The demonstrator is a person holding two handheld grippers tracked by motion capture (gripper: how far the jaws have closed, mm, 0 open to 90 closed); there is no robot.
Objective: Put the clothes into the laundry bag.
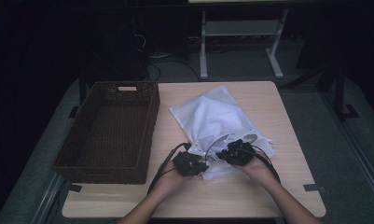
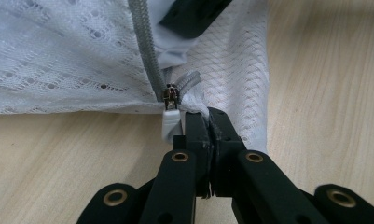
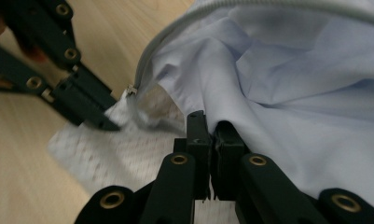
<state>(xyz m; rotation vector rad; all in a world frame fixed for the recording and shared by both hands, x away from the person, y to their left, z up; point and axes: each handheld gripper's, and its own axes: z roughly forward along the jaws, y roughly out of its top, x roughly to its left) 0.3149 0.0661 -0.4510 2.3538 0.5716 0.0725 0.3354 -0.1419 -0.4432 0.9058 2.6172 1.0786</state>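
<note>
A white mesh zip bag (image 1: 208, 114) lies on the wooden table (image 1: 287, 140), its open end toward me. My left gripper (image 1: 197, 162) is at that end; in the left gripper view its jaws (image 2: 208, 122) are shut on the bag's mesh edge (image 2: 231, 70), right beside the metal zip slider (image 2: 170, 94) and its white pull tab (image 2: 169, 127). My right gripper (image 1: 227, 151) is just to its right. In the right gripper view those jaws (image 3: 211, 127) are shut on a fold of the white cloth (image 3: 287, 98) inside the open mouth, below the zip line (image 3: 149, 60). The left gripper's fingers (image 3: 93, 116) pinch the mesh nearby.
A brown wicker basket (image 1: 149, 128) stands on the table's left half with nothing in it. A white desk frame (image 1: 203, 46) and cables stand on the floor beyond the far edge. Bare wood lies in front of my hands and to the bag's right.
</note>
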